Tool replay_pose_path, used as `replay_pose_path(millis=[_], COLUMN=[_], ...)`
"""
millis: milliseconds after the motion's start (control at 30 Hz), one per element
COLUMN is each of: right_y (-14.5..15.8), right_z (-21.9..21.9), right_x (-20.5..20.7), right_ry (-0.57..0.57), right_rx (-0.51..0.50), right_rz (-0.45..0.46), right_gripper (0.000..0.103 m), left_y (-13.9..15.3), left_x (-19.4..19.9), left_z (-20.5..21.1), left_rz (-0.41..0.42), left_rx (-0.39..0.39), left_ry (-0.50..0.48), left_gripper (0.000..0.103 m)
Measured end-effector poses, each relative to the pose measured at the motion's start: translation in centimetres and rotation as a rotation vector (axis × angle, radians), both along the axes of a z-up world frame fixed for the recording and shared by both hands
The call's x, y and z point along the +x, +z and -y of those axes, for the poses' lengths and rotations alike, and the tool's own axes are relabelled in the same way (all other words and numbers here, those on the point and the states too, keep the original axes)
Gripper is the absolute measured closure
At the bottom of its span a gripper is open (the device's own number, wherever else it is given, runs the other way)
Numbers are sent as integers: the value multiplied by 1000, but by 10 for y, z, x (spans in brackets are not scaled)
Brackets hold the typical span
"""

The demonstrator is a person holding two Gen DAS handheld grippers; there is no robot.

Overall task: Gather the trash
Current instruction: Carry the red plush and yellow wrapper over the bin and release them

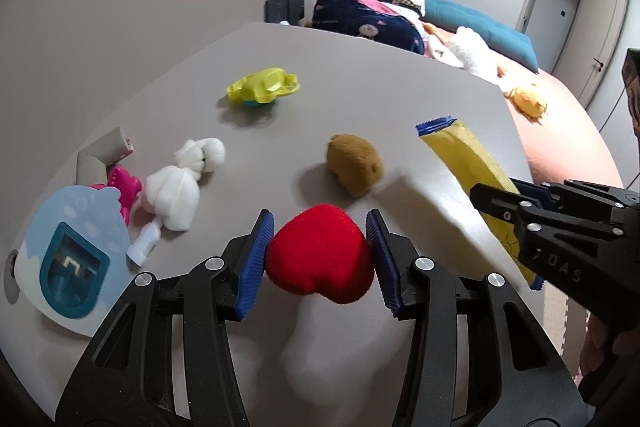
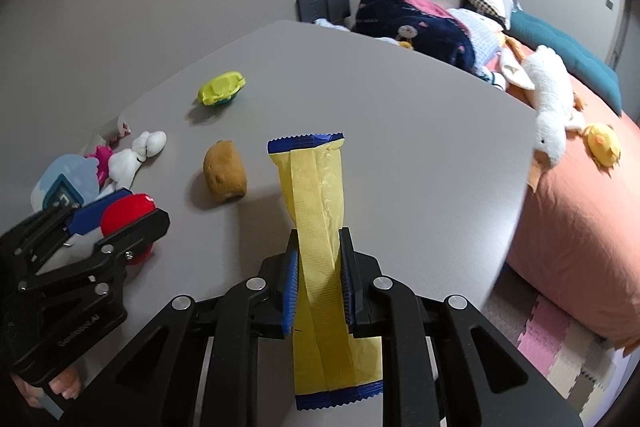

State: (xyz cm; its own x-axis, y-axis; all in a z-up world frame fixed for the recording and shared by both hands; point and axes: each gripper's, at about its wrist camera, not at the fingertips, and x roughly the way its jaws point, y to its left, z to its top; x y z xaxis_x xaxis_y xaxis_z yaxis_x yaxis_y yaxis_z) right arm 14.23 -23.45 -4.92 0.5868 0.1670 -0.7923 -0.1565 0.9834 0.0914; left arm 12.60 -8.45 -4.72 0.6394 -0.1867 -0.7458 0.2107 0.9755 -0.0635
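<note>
A red plush heart (image 1: 320,253) sits squeezed between the blue pads of my left gripper (image 1: 318,259), lifted just above the grey table (image 1: 360,87). My right gripper (image 2: 318,291) is shut on a long yellow wrapper with blue ends (image 2: 316,211), which stands up out of the jaws. In the left wrist view the same yellow wrapper (image 1: 468,163) slants up from the right gripper (image 1: 516,201) at the right. From the right wrist view the left gripper (image 2: 116,217) shows at the left with the red heart (image 2: 126,213) in it.
On the table lie a brown plush lump (image 1: 354,165), a yellow-green plastic toy (image 1: 264,87), a knotted white cloth (image 1: 182,183), a pink toy (image 1: 122,187), a pale blue toy with a screen (image 1: 72,247) and a folded card (image 1: 106,153). A bed (image 2: 568,211) with plush animals stands to the right.
</note>
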Motion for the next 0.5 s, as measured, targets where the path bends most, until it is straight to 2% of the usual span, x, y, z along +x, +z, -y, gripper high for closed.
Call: replay_pose_path(millis=[500], right_y=[22], right_z=[51], right_x=[-51], right_ry=[-69], right_rx=[40], right_rz=[49], right_gripper=[84], left_y=[12], left_x=[-29], left_z=[50], left_rz=[23], left_rx=[-3], left_ry=[-79], left_gripper=[56])
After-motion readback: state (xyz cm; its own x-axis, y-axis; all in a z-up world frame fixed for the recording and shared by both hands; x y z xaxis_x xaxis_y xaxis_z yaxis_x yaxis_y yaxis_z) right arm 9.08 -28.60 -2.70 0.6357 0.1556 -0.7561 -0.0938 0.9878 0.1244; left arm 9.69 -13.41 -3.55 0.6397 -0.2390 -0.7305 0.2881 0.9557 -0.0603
